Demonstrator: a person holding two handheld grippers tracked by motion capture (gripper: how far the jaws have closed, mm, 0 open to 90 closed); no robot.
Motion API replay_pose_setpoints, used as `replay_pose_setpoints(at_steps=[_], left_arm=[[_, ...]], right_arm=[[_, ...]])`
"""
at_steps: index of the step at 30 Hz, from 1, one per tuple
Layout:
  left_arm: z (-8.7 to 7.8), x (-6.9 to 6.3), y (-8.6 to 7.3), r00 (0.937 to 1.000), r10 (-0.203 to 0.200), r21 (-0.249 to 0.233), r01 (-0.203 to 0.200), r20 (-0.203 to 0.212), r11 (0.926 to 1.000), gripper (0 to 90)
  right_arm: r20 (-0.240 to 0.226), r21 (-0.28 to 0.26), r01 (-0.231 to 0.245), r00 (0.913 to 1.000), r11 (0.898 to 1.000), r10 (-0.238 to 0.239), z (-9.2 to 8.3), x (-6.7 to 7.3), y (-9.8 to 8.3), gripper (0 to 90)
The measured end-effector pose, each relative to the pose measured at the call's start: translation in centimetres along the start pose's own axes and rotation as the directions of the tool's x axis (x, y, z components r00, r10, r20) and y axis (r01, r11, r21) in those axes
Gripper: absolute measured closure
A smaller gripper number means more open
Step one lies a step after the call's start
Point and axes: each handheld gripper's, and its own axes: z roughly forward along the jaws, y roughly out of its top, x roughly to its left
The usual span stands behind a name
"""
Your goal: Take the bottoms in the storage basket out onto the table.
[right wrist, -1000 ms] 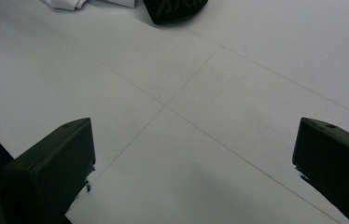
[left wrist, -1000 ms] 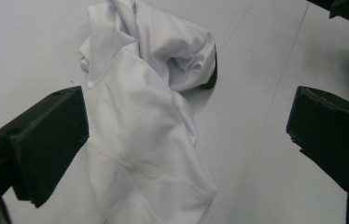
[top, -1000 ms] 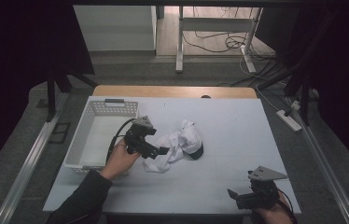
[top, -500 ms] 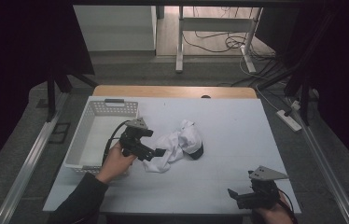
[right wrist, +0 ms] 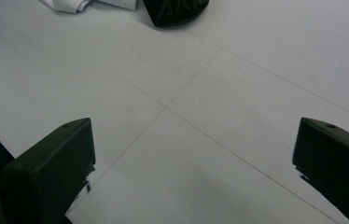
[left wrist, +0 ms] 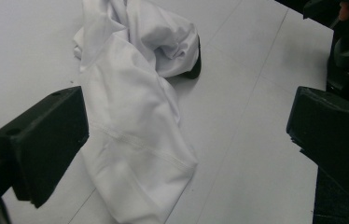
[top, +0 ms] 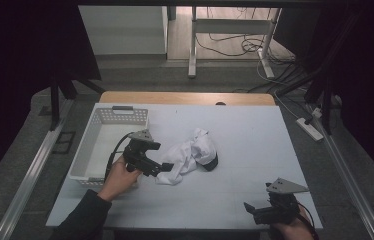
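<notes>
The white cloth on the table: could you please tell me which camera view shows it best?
The left gripper view: the white cloth lies close between open jaws, folds and hem plain. The high view shows the whole crumpled cloth small, beside the left gripper. The right gripper view catches just a corner at the top edge.

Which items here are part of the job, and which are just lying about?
In the job:
- white cloth, crumpled mid-table
- left gripper, open at the cloth's near edge
- white basket, beside the left hand, a likely drop spot

Lying about:
- black object, partly under the cloth
- right gripper, open, idle at the table's near right corner
- power strip, off the table's right side
</notes>
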Motion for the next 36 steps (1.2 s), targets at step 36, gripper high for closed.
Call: replay_pose_setpoints(at_steps=[36], left_arm=[[-3.2, -0.8, -4.7, 0.9967, -0.06, -0.055, 0.057, -0.054, 0.9969, 1.2]], right_arm=[[0.001, 0.006, 0.01, 0.9999, 1.0, -0.01, 0.1, 0.1, 0.0, 0.0]])
